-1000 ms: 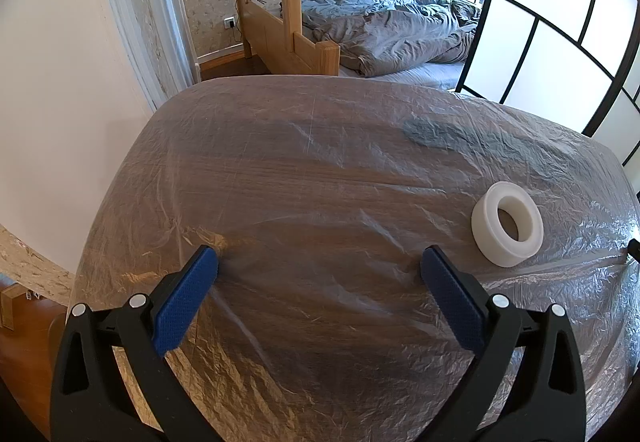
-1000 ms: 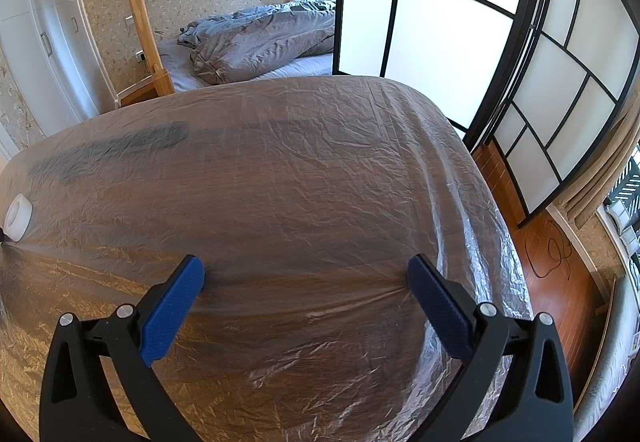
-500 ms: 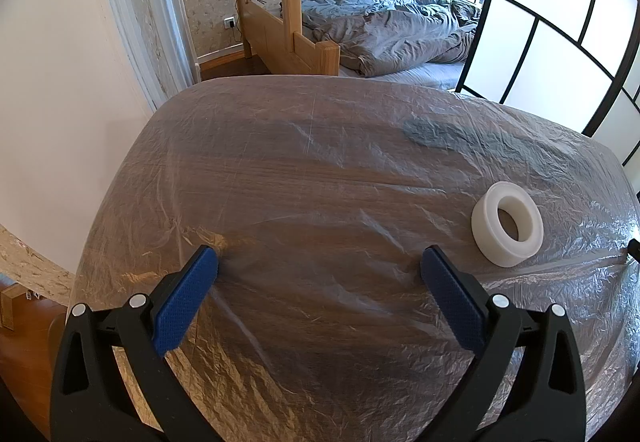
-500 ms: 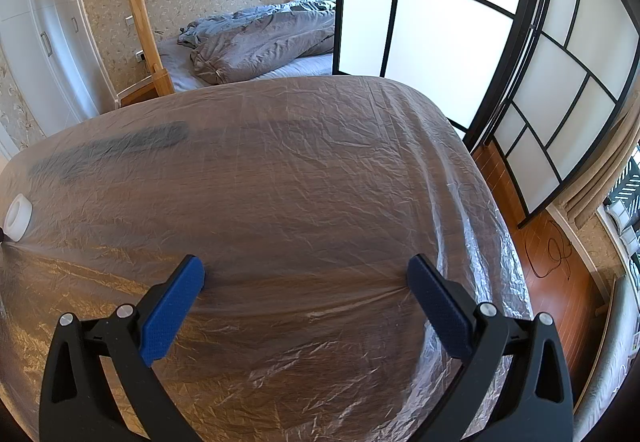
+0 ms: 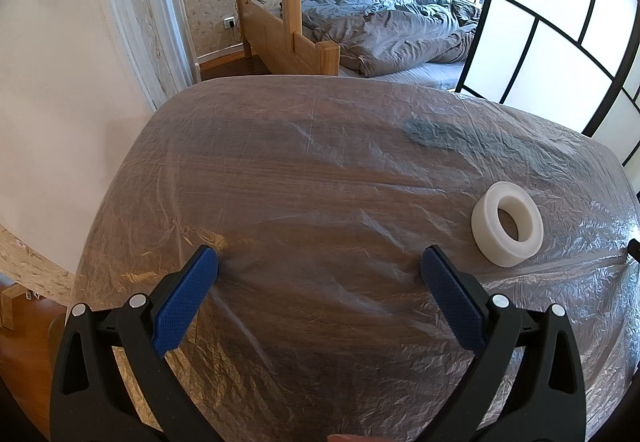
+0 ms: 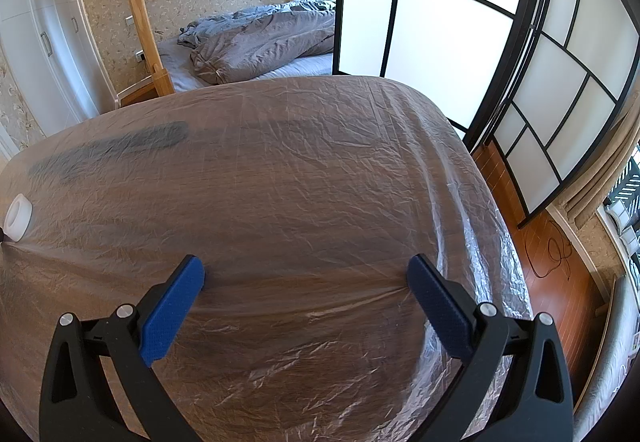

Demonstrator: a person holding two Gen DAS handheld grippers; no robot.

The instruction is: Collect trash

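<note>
Tape roll, white and lying flat with its hole facing up, is the only loose thing on the table and so the likeliest piece of trash to collect; it sits just ahead of the left tongs and off to their right, beyond the right-hand pad and not between the two. In the right wrist view the same roll shows far out to the left of the right tongs, well apart from them, which suggests the left pair is the one better placed to reach it. Both pairs of tongs are spread wide and grasp nothing, with their blue pads low over the surface; whether the pads touch the film I cannot tell. That wide spread looks like readiness for a pick-up, since the roll is broad and needs a full gap to straddle. A thin, crinkled plastic sheet covers the wooden table and may slip or bunch under a closing grip. A dark smear lies under the film farther ahead. Beyond the table stands a wooden bunk bed with a rumpled grey duvet, a black-framed paned screen to the right, and white wardrobe doors to the left.
</note>
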